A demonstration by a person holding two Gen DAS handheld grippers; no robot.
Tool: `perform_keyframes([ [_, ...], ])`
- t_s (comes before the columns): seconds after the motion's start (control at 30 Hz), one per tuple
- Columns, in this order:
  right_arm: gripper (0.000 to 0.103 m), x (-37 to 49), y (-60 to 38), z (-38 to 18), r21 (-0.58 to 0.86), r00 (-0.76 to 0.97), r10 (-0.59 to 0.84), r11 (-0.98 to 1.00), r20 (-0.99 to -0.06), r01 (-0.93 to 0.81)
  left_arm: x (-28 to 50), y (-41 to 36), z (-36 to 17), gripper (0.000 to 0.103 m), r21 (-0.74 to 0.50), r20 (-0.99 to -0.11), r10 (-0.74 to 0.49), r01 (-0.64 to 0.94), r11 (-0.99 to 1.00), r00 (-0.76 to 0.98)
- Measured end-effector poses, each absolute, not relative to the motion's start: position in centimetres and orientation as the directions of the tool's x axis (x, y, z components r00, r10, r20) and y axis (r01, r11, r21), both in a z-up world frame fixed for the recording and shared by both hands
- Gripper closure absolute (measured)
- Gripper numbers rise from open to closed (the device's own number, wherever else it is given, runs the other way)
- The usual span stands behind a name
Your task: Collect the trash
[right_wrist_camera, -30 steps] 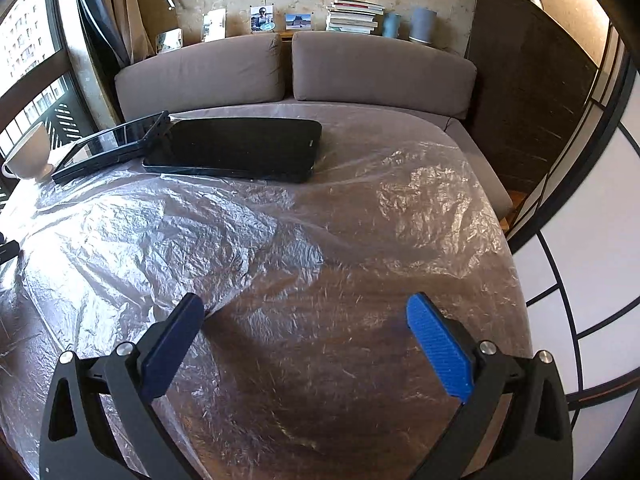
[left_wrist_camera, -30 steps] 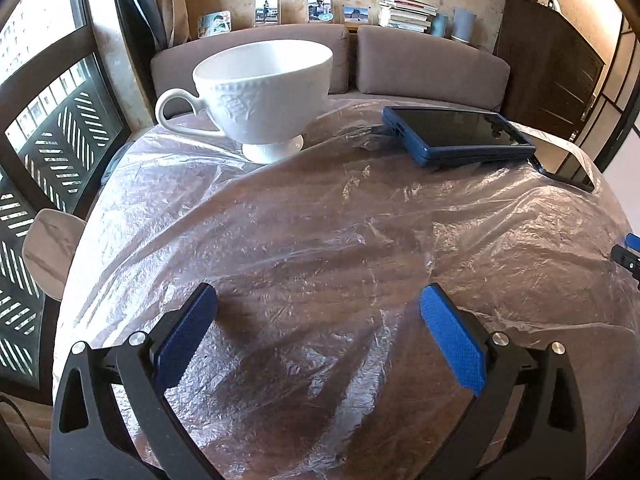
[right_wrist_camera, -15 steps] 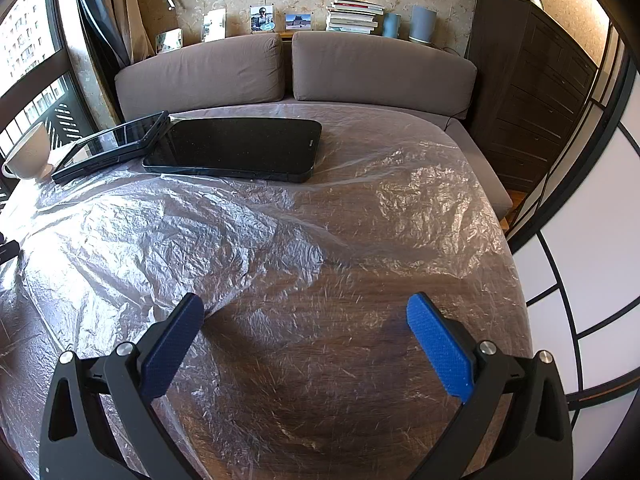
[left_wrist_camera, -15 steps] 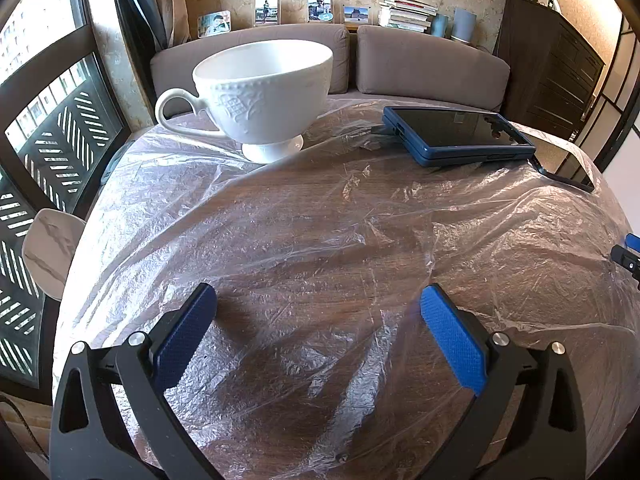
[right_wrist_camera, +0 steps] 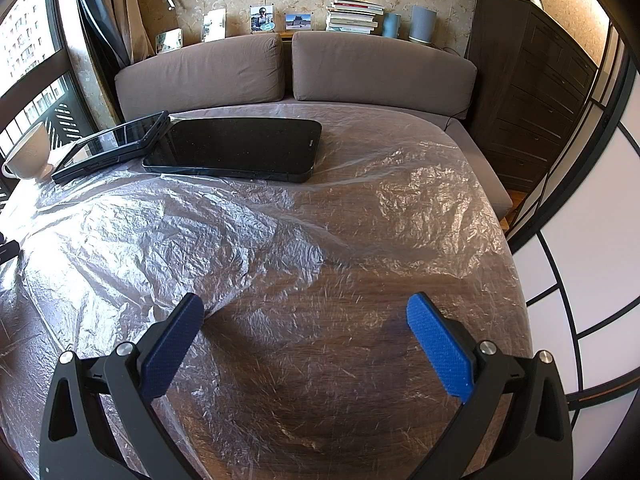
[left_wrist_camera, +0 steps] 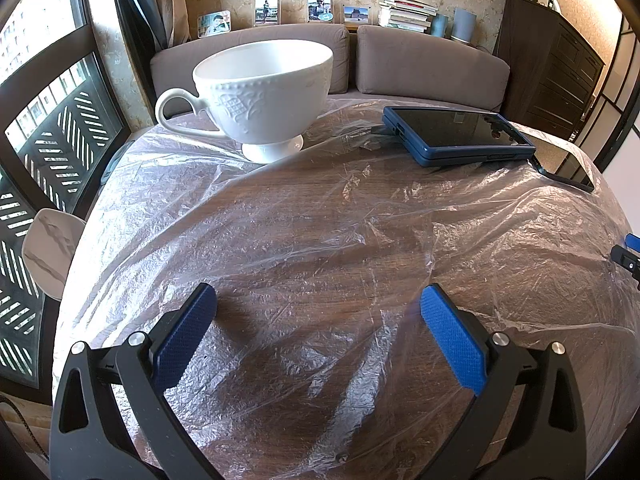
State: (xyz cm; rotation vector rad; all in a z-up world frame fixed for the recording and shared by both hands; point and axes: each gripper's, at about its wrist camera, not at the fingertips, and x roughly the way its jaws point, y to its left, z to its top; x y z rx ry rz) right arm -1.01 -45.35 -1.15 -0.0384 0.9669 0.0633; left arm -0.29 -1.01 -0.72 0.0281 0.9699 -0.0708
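Plainly, risk: pulling the plastic sheet [left_wrist_camera: 320,216] could drag the white cup [left_wrist_camera: 264,92] and two devices at the table's far edge, since they rest on it.
Left gripper [left_wrist_camera: 318,314]: fingers apart, empty, sheet directly beneath.
Right gripper [right_wrist_camera: 304,320]: fingers apart, empty, over the sheet near the table's right edge.

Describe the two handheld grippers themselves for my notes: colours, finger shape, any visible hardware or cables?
Both match. The left gripper and right gripper each have black plastic arms with triangular cut-outs, silver screw heads at the joints, and two flat blue fingers with a fine knurled texture. A dark braided cable shows at the left view's lower edge. No hands or sleeves are visible.
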Motion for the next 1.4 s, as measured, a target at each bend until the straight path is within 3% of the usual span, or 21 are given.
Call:
perform_keyframes([
  [1.4,0.004,-1.03,-45.31,-1.14,-0.004,0.566,0.037,0.997,-0.823,-0.071,-0.03,-0.84,-0.93,0.001,-0.009,-0.825,-0.048,0.071,0.997,0.563],
])
